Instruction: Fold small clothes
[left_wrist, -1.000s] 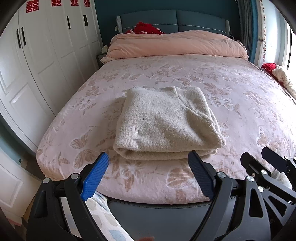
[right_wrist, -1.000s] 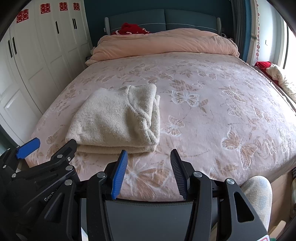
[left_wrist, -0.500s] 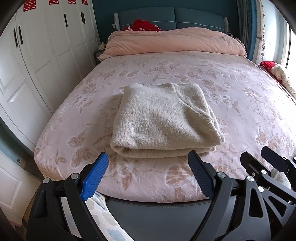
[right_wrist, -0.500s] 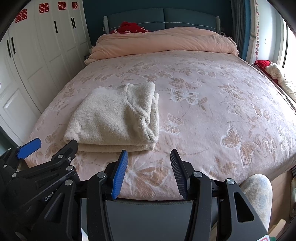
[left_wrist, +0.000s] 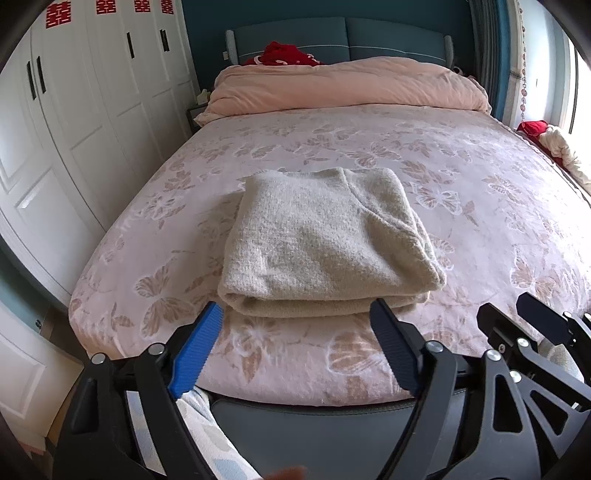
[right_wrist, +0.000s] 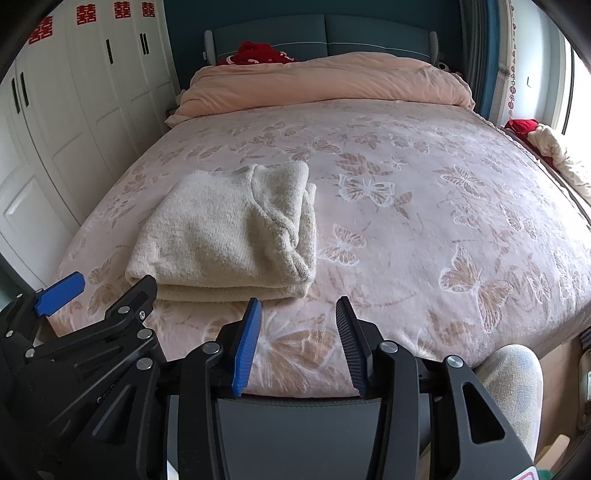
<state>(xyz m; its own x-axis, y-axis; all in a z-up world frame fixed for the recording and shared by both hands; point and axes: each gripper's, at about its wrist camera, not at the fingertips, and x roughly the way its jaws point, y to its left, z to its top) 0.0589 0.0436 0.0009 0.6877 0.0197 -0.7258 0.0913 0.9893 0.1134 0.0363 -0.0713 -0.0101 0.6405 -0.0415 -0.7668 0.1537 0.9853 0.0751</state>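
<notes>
Folded cream sweater (left_wrist: 325, 243) lying flat on the bed (left_wrist: 480, 184), near the foot edge and a little toward the left side edge, nearer the white wardrobe (left_wrist: 74, 122) than the window side. Folded into a thick rectangle, stacked layers showing along the near edge, a rounded seam curving across the top toward the right. Same bundle in the right wrist view (right_wrist: 229, 232), its loose folded edges bunched at the right. Butterfly-patterned pink bedcover smooth around it. Rolled pink duvet (left_wrist: 347, 85) piled across the head edge, against the teal headboard (left_wrist: 343, 35), with a red item (left_wrist: 284, 53) tucked behind it. More red and cream cloth (left_wrist: 554, 144) heaped past the right side edge by the window. Left gripper (left_wrist: 295, 314) poised over the foot edge, just short of the sweater, blue pad (left_wrist: 197, 350) and black pad well apart, closing, nothing between them but bedcover beyond. Right gripper (right_wrist: 299, 310) also above the foot edge, off the sweater's near right corner, pads a moderate gap apart, closing, gripping nothing. Patterned trouser leg (right_wrist: 513, 384) of the person visible below the foot edge at lower right.
</notes>
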